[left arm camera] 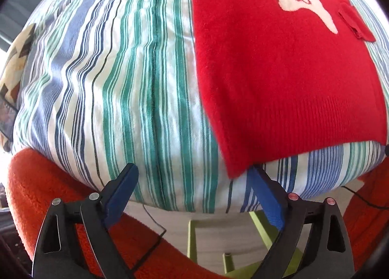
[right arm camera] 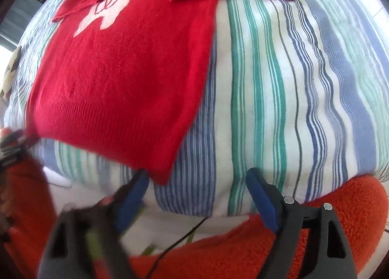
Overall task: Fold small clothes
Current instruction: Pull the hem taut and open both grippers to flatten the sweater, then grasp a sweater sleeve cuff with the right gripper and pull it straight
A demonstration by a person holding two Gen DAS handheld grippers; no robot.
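Observation:
A red knitted sweater (left arm camera: 279, 72) with a white figure lies flat on the striped bedding (left arm camera: 121, 84), its sleeves folded in across the front. My left gripper (left arm camera: 193, 169) stands open at the hem's near left corner, which lies against the tip of the right-hand finger (left arm camera: 265, 193); only striped cloth shows between the pads. In the right wrist view the sweater (right arm camera: 121, 72) fills the upper left. My right gripper (right arm camera: 197, 173) is open at the hem's other near corner, which ends beside the blurred left finger (right arm camera: 131, 201).
The striped bedding (right arm camera: 279, 84) bulges over the near edge. Orange fleece sleeves (left arm camera: 36, 181) (right arm camera: 352, 206) flank both grippers. A green frame (left arm camera: 194, 237) and a thin black cable (left arm camera: 155, 225) show below the edge. A patterned cushion (left arm camera: 14, 60) lies far left.

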